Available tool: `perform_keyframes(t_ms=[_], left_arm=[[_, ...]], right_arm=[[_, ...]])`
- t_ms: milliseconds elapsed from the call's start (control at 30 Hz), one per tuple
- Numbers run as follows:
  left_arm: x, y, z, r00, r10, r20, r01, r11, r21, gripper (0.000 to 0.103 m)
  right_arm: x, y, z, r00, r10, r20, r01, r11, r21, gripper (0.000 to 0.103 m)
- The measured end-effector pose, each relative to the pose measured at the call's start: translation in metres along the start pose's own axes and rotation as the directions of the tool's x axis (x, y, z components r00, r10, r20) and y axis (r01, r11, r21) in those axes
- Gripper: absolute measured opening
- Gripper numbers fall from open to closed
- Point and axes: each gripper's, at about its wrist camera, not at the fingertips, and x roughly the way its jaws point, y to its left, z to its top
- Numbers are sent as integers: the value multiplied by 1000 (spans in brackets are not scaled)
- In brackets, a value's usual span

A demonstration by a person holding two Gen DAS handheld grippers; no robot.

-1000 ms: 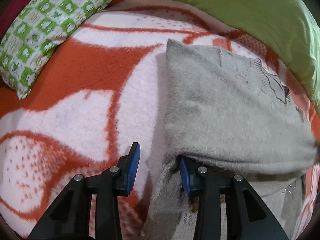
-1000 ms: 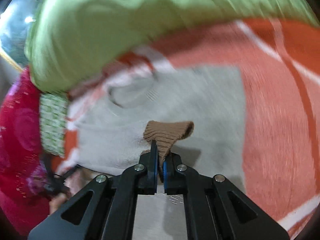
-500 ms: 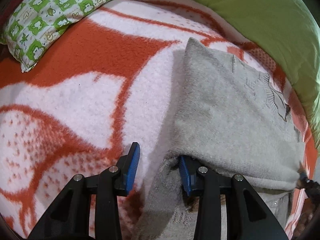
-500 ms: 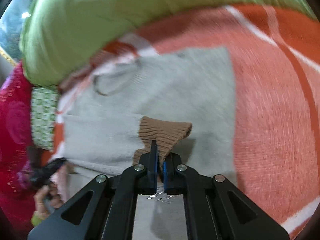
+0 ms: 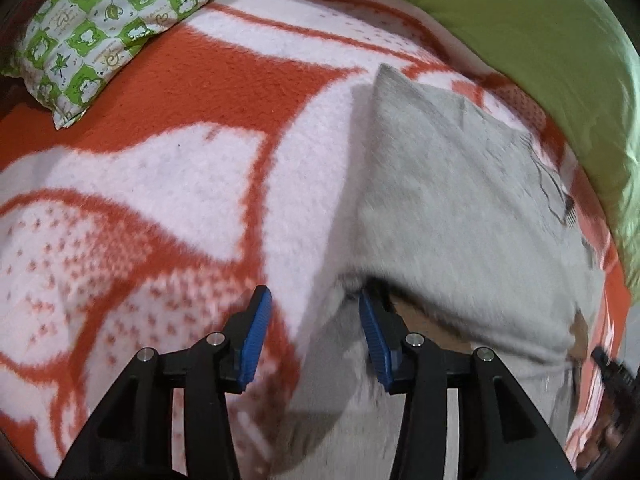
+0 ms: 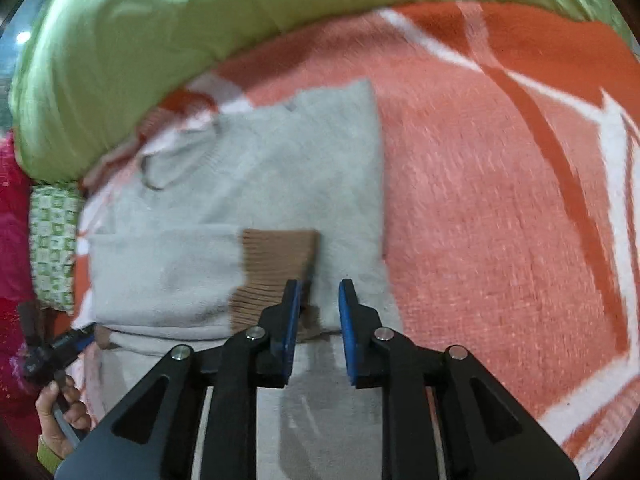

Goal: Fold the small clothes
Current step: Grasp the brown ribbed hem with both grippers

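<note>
Fingers of the right gripper (image 6: 318, 306) have just been opening, parted off the brown cuff (image 6: 276, 268); those of the left gripper (image 5: 314, 336) stand wider, one pad tucked under the fold. Pulling out could drag that fold open. One grey sweater (image 6: 224, 216) on one blanket (image 6: 500, 208); two grippers.

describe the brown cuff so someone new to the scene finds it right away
Start at the orange and white blanket that covers the bed, then find the grey sweater lying flat on it below the green duvet. A sleeve is folded across its front, ending in the brown cuff, just ahead of the right gripper. It is the only ribbed, brown patch on the plain grey knit.
</note>
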Motion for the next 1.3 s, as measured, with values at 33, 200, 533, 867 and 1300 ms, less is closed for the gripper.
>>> perform_keyframes(t_ms=[33, 200, 533, 867, 1300], left_arm=[[-3, -1, -3, 1000, -3, 1, 3, 1000, 6, 46], [-4, -12, -3, 999, 40, -1, -40, 999, 26, 49], [-24, -1, -26, 998, 20, -68, -12, 994, 111, 55], [-88, 34, -155, 963, -146, -226, 179, 975, 134, 66], [-103, 59, -271, 943, -176, -282, 213, 971, 110, 72]], right_arm=[[0, 7, 3, 999, 34, 7, -33, 999, -17, 21], [33, 40, 9, 996, 67, -55, -73, 992, -101, 21], [9, 22, -2, 992, 60, -111, -72, 991, -109, 22], [-106, -18, -94, 986, 155, -60, -159, 984, -76, 52], [-143, -70, -227, 981, 125, -147, -113, 990, 88, 52]])
